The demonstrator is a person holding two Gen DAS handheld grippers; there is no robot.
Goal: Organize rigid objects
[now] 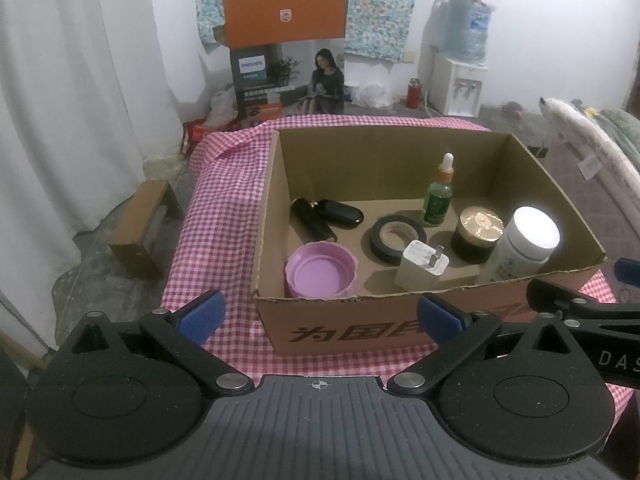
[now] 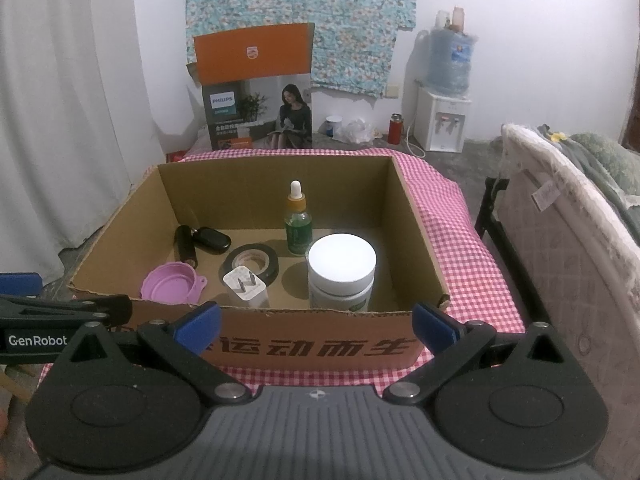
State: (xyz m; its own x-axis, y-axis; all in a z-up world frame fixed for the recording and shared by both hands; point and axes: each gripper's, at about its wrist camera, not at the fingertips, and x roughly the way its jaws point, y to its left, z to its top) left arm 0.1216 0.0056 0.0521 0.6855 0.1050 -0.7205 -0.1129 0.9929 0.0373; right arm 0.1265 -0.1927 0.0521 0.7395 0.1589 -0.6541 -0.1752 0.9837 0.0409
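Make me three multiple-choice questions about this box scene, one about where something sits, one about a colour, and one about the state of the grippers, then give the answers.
1. Where does the black tape roll lie?
A. inside the cardboard box
B. on the checked cloth outside it
C. on the floor

2. What colour is the round lid at the box's near left?
A. green
B. purple
C. orange

3. How do the left gripper and right gripper stand?
A. both shut on something
B. one holds the dropper bottle
C. both open, holding nothing

Answers:
1 A, the roll rests on the box floor, just behind the white charger.
2 B, it looks pinkish purple in both views.
3 C, each gripper's blue pads stand wide apart in front of the box with nothing between them.
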